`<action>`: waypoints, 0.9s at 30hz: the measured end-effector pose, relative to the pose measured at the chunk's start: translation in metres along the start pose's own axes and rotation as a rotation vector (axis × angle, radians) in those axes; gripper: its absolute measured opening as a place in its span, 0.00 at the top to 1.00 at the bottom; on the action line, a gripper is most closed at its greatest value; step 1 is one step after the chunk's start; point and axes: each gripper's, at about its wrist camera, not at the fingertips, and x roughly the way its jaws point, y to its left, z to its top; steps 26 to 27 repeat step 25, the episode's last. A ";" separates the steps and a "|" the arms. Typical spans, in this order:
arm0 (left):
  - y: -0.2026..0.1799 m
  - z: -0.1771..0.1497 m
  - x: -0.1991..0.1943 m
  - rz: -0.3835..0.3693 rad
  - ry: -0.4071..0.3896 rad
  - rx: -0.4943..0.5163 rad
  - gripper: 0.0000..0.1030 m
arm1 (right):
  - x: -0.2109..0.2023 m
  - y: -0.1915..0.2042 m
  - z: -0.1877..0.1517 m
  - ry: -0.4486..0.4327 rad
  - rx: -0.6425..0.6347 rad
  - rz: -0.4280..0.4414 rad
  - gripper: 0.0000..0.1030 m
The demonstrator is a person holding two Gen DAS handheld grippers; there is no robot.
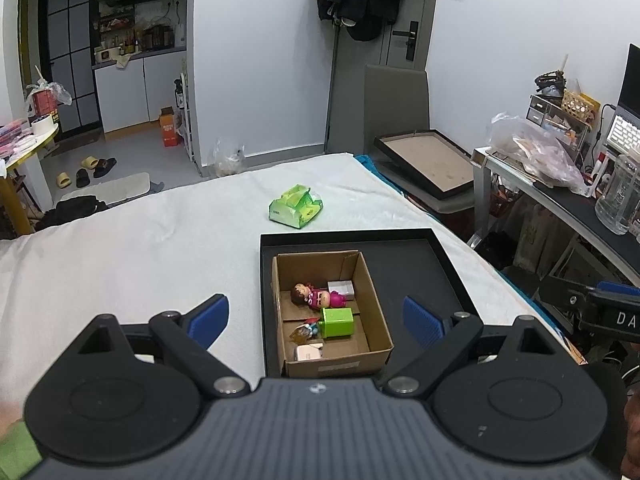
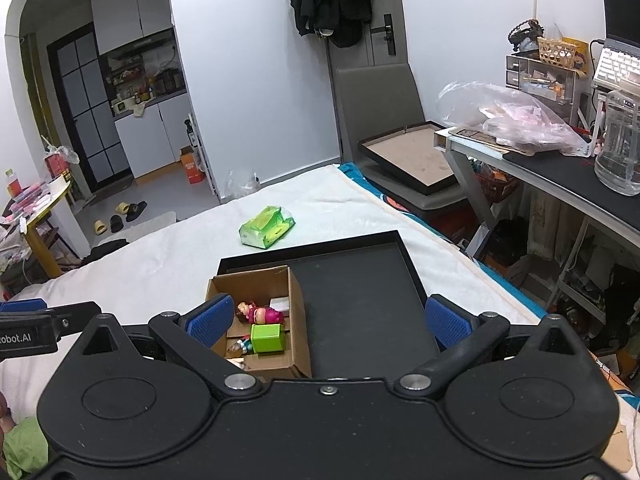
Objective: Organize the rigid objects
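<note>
A cardboard box (image 1: 374, 312) (image 2: 298, 320) sits in the left part of a black tray (image 1: 424, 264) (image 2: 360, 300) on the white bed. Inside lie a pink doll (image 1: 316, 296) (image 2: 260, 314), a green cube (image 1: 338, 322) (image 2: 268, 338), a small white box (image 1: 341, 287) (image 2: 280, 304), a white block (image 1: 308, 353) and a small colourful figure (image 1: 306, 330) (image 2: 239, 346). My left gripper (image 1: 316, 318) is open and empty, held above the near end of the box. My right gripper (image 2: 330, 318) is open and empty over the tray, just right of the box.
A green tissue pack (image 1: 296, 208) (image 2: 267, 227) lies on the bed beyond the tray. A chair with a picture frame (image 1: 424, 164) (image 2: 412, 156) and a cluttered desk (image 2: 560, 152) stand to the right. The bed edge runs along the right side.
</note>
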 end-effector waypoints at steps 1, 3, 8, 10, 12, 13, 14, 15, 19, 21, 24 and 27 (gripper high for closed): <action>-0.001 0.000 -0.001 0.000 -0.001 0.004 0.10 | -0.001 -0.001 0.000 -0.002 0.002 0.000 0.00; -0.003 -0.001 -0.002 -0.002 -0.004 0.008 0.10 | -0.001 -0.002 0.001 -0.002 0.005 -0.003 0.00; -0.012 0.003 -0.001 -0.002 -0.001 0.028 0.10 | -0.006 -0.005 0.002 -0.019 0.010 0.001 0.00; -0.013 0.007 -0.002 -0.008 -0.010 0.025 0.10 | -0.007 -0.008 0.003 -0.023 0.021 0.000 0.00; -0.014 0.009 -0.001 -0.018 -0.009 0.009 0.10 | -0.009 -0.009 0.004 -0.029 0.024 0.001 0.00; -0.015 0.009 0.000 -0.021 -0.003 0.000 0.10 | -0.010 -0.011 0.004 -0.031 0.034 0.006 0.00; -0.017 0.010 0.001 -0.024 0.005 -0.003 0.10 | -0.009 -0.012 0.005 -0.026 0.053 0.014 0.00; -0.019 0.010 0.001 -0.025 0.009 -0.001 0.10 | -0.008 -0.012 0.006 -0.019 0.065 0.024 0.00; -0.019 0.010 -0.011 -0.003 -0.020 0.019 0.10 | -0.017 -0.006 0.013 -0.042 0.023 0.028 0.00; -0.016 0.008 -0.013 -0.007 -0.022 0.008 0.10 | -0.021 -0.007 0.013 -0.045 0.023 0.029 0.00; -0.018 0.002 -0.017 0.004 -0.051 0.046 0.10 | -0.019 -0.010 0.009 -0.036 0.036 0.031 0.00; -0.018 0.000 -0.016 0.004 -0.041 0.059 0.10 | -0.017 -0.010 0.007 -0.029 0.037 0.030 0.00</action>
